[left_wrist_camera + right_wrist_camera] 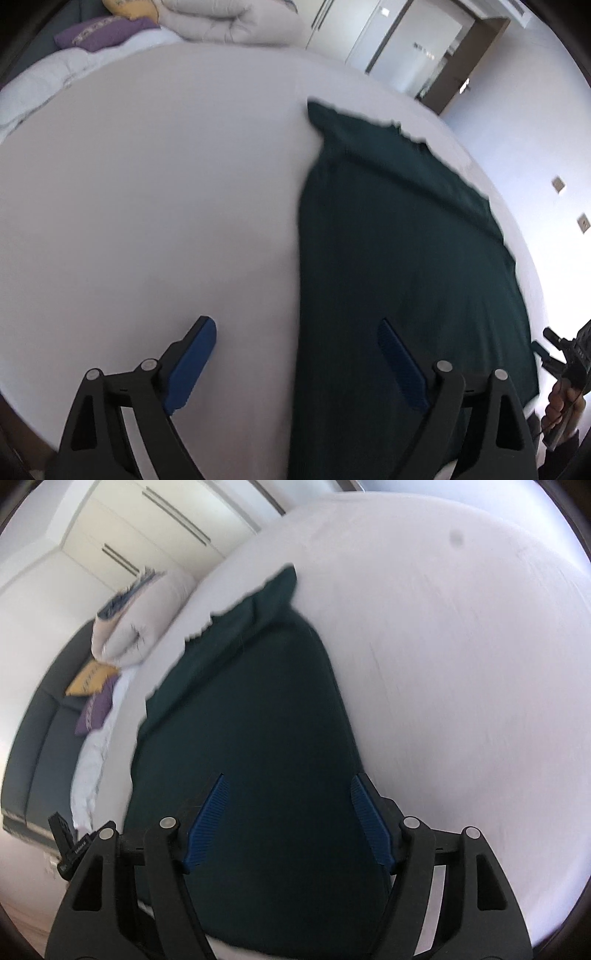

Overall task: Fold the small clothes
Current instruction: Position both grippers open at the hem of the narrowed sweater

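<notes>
A dark green garment [399, 258] lies flat on a white bed sheet [147, 203], folded into a long strip with a ragged far end. My left gripper [295, 328] is open and empty, above the garment's left edge, one blue pad over the sheet, the other over the cloth. In the right wrist view the same garment [251, 720] fills the middle. My right gripper [288, 786] is open and empty, hovering over the garment's near end. The right gripper also shows at the left wrist view's right edge [565, 354].
A rolled white duvet [140, 616] and purple [94, 710] and yellow [92, 679] cushions lie at the head of the bed by a dark headboard [33, 746]. White wardrobes [147, 528] stand behind. A doorway [436, 48] shows beyond the bed.
</notes>
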